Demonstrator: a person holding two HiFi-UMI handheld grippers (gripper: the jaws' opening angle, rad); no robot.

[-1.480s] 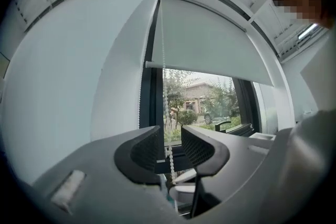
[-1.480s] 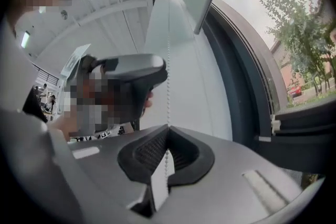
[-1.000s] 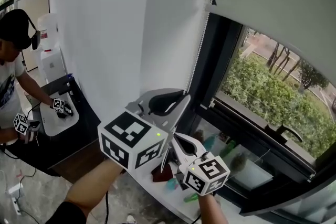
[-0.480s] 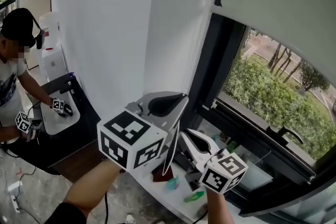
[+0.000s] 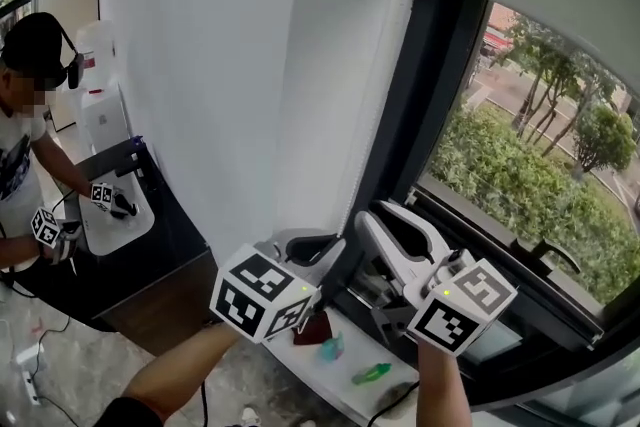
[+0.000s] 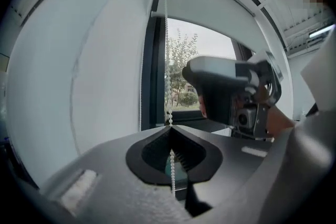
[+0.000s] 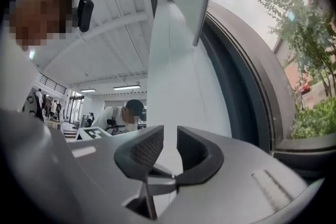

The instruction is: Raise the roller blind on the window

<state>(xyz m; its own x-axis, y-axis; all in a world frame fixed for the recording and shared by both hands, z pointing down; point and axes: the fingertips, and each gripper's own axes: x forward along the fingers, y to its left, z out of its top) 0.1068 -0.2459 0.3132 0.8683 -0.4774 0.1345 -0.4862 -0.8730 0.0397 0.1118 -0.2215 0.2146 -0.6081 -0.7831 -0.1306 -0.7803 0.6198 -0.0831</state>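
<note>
L gripper (image 6: 169, 128) fingers just shut on bead chain (image 6: 166, 60); R gripper (image 7: 169, 138) fingers just opening, empty gap

Clutter on my feed
I see a capped person (image 5: 22, 140) far left; a dark red item (image 5: 313, 327), teal item (image 5: 330, 348) and green item (image 5: 371, 374) lie on the white ledge (image 5: 322, 377), red toward its left end.

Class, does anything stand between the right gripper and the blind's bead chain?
Nothing visible does. The right gripper, its empty jaws having just been opening, is beside the bead chain with only air between them.
</note>
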